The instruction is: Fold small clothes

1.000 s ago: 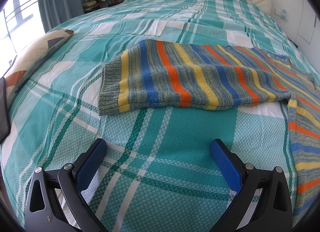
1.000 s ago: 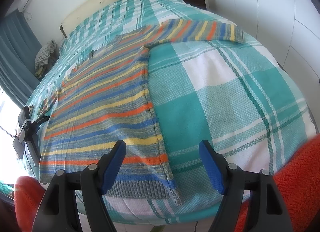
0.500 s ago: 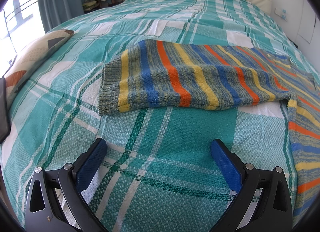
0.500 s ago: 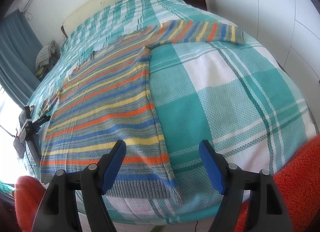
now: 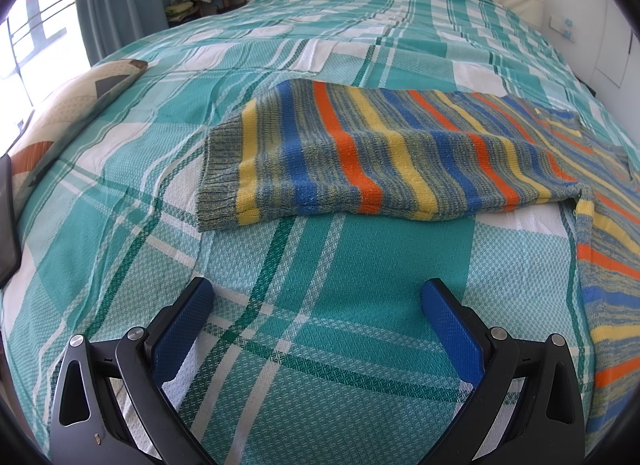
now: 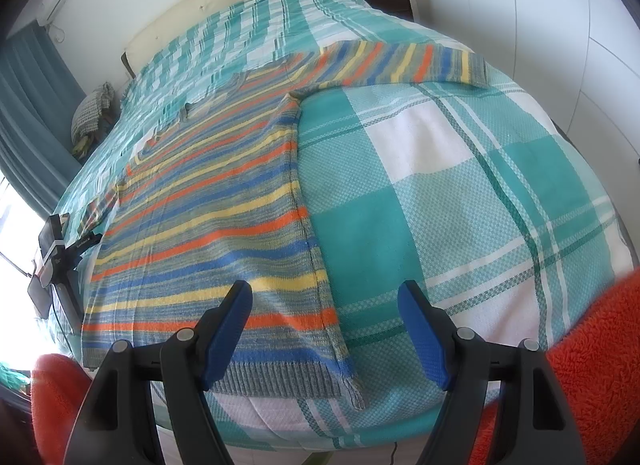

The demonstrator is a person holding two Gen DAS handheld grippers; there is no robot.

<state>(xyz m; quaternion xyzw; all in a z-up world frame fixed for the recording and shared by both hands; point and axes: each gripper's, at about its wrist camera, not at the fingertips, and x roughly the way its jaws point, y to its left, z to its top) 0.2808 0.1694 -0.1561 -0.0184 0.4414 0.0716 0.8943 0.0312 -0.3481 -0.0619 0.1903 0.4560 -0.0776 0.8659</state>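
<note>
A striped sweater (image 6: 208, 233) lies flat on the bed (image 6: 460, 193), its far sleeve (image 5: 360, 161) half hidden. Left gripper (image 5: 316, 317) and right gripper (image 6: 326, 317) hover wide apart, empty, frames cropped.

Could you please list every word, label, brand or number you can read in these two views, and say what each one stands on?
No text can be read in either view.
A pale marking runs along the black camera mount at the bed's left edge: too small and blurred to read.
The striped sweater, the plaid bedspread and both grippers, left and right, show no lettering.
</note>
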